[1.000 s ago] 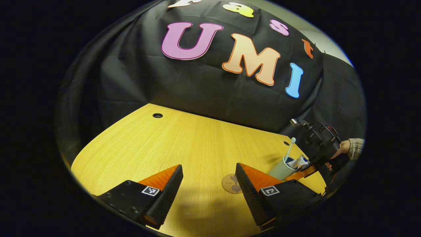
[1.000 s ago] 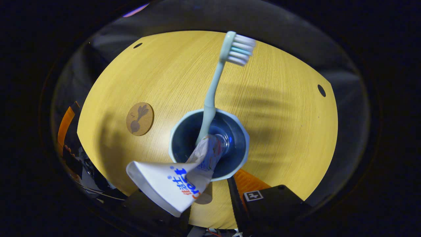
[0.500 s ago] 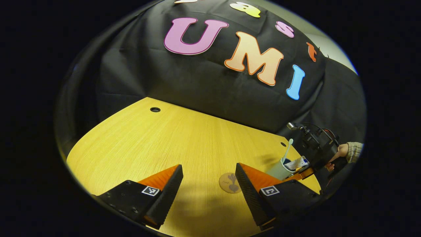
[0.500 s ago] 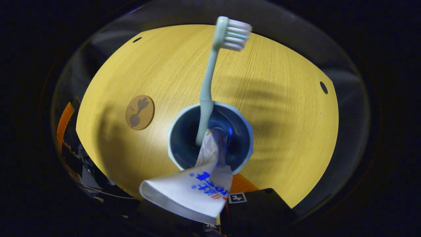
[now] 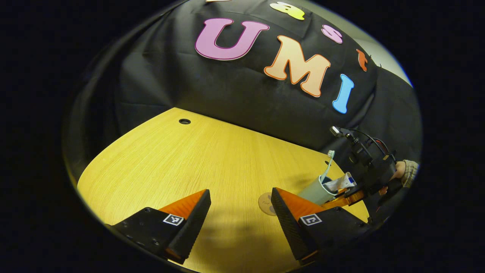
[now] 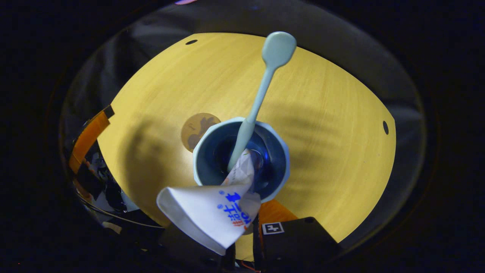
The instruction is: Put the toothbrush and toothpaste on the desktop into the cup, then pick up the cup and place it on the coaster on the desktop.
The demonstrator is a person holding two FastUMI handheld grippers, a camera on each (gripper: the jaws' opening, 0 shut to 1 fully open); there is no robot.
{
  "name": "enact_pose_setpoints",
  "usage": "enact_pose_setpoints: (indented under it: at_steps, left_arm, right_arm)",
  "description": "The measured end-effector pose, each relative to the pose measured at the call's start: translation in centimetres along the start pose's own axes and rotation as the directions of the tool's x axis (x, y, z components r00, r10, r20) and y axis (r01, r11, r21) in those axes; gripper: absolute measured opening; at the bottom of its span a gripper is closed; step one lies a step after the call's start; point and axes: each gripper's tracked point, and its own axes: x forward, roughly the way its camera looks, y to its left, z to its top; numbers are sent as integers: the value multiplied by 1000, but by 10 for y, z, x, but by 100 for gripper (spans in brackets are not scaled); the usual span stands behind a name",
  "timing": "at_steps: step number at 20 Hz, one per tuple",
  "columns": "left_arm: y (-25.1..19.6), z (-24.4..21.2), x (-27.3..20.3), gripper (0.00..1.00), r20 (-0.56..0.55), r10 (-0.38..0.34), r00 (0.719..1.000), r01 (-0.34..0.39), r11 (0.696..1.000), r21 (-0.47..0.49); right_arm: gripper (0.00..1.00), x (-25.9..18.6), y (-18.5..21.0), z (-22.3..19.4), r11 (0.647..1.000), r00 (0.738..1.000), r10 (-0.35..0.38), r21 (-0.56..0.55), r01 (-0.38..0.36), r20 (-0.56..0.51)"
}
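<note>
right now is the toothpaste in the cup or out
In: the toothpaste tube stands in the cup beside the toothbrush, tail overhanging the rim.

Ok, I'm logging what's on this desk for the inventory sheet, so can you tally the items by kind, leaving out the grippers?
Cup: 1
Toothbrush: 1
Toothpaste tube: 1
Coaster: 1
Total: 4
</note>
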Motion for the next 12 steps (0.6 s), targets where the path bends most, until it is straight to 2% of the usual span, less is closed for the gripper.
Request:
enact_pose_setpoints:
  at_steps: [6,12]
  left_arm:
    - [25,-5,-9,95,-13,40,999,-40,999,-12]
    - [48,-6,-24,95,-7,100,995,-100,993,-56]
  right_arm:
    - [24,2,31,25,997,1000,18,-73,-17,8]
    - [24,7,39,35,992,1000,2,-129,-2,0]
